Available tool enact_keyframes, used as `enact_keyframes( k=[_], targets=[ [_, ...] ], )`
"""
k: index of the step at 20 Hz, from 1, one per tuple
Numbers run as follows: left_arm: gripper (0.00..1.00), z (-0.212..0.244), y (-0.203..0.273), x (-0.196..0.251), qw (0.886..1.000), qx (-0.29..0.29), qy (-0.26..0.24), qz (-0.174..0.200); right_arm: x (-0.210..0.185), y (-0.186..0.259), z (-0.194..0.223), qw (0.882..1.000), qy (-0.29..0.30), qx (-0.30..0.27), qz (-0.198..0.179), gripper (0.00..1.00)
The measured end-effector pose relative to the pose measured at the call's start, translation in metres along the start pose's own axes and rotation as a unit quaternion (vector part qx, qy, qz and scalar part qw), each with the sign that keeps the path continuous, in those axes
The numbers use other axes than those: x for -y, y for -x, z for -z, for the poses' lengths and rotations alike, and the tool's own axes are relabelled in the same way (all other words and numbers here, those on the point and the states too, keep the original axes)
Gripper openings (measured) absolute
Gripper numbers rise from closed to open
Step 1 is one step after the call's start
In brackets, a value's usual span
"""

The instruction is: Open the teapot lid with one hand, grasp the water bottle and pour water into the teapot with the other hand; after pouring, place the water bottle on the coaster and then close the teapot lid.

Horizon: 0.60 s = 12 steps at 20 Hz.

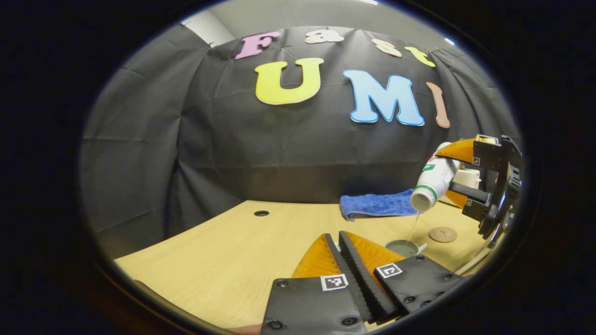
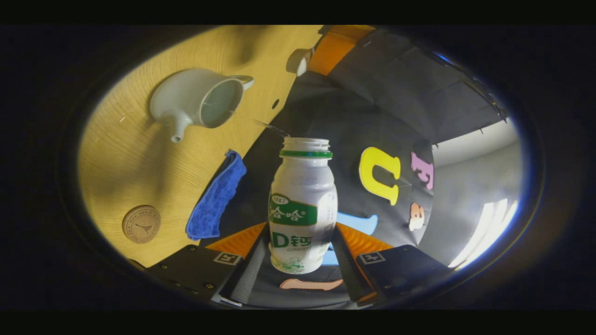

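In the right gripper view the right gripper (image 2: 300, 253) is closed on the lower body of the white plastic water bottle with a green label (image 2: 302, 209), a finger pressed to each side; the bottle is uncapped and its mouth points away from the claw; beyond and up-left of that mouth lies the pale ceramic teapot (image 2: 198, 100), lid off, spout toward the round wooden coaster (image 2: 141, 224); a folded blue cloth (image 2: 218, 195) lies between the coaster and the bottle.

The left gripper view adds the thin stream of water (image 1: 413, 229) falling from the tilted bottle (image 1: 430, 184) into the teapot's open rim (image 1: 403, 248), just right of the left gripper (image 1: 338, 237); its fingers meet at the tips, nearly shut; whether they hold anything I cannot tell; the right gripper (image 1: 454, 171) hangs up and to its right over the light wooden table (image 1: 223, 260).
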<state>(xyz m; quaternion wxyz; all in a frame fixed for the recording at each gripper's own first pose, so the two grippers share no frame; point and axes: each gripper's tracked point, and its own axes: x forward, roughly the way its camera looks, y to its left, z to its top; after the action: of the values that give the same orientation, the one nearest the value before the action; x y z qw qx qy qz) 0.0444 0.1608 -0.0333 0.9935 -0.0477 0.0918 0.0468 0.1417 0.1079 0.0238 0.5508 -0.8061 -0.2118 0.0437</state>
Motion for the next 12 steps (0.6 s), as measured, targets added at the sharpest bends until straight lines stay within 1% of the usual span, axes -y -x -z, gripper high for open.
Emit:
enact_keyframes(
  k=[12],
  targets=[
    [0.09,0.0003,0.0002,0.0002,1.0,-0.002,0.001,0.001,0.0051,0.0021,-0.0003,0.999,0.027,0.008,0.032,0.76]
  ],
)
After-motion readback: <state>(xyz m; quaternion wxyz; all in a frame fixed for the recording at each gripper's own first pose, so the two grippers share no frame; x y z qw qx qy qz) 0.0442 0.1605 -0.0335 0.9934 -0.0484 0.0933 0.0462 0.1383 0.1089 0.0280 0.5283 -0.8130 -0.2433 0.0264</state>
